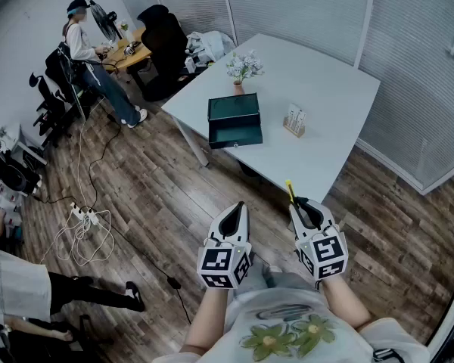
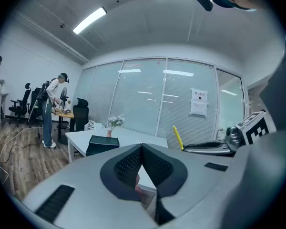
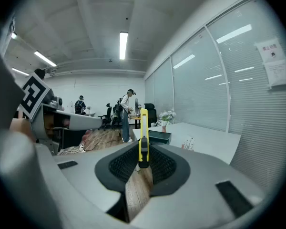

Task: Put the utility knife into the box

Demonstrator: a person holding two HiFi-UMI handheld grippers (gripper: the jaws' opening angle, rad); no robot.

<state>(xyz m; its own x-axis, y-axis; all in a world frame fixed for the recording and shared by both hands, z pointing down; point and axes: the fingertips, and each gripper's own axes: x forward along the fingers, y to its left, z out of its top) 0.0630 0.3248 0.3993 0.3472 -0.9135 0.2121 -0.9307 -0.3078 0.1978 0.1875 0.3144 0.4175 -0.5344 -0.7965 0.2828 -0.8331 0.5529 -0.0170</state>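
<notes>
A yellow utility knife (image 3: 143,137) stands upright between the pads of my right gripper (image 3: 143,160), which is shut on it; in the head view the utility knife (image 1: 289,191) pokes out past my right gripper (image 1: 301,204). The dark green box (image 1: 234,121) sits open on the white table (image 1: 318,97), well ahead of both grippers, and shows as the box (image 2: 102,145) in the left gripper view and the box (image 3: 159,137) in the right gripper view. My left gripper (image 1: 233,216) hangs over the wood floor with its jaws together and nothing between them.
A small flower vase (image 1: 240,72) stands behind the box and a card holder (image 1: 294,121) to its right. A person (image 1: 91,55) stands at a desk at the far left among office chairs. Cables and a power strip (image 1: 83,216) lie on the floor. Glass walls bound the room.
</notes>
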